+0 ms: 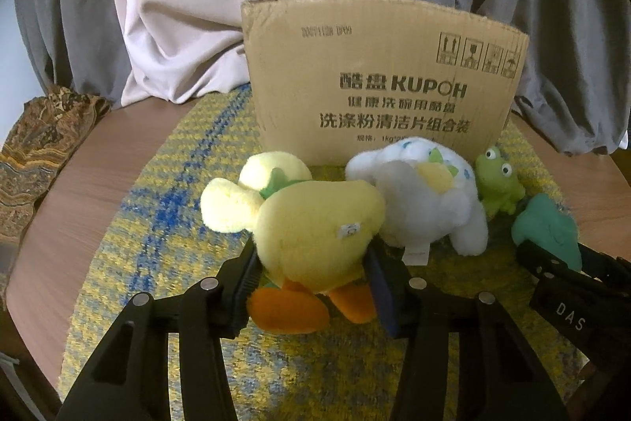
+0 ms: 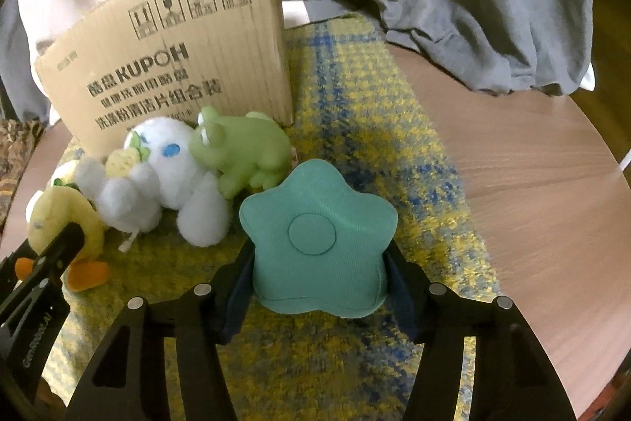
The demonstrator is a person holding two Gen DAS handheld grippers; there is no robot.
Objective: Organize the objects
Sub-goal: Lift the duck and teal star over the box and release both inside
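Note:
My left gripper is shut on a yellow plush duck with orange feet, low over the yellow-blue mat. My right gripper is shut on a teal star-shaped cushion; that cushion also shows in the left wrist view. A white plush toy and a green frog lie between them, in front of a KUPOH cardboard box. In the right wrist view the duck, the white plush, the frog and the box sit to the left.
The mat lies on a round wooden table. Grey and pale pink cloth hangs behind the box. A patterned brown fabric lies at the table's left edge.

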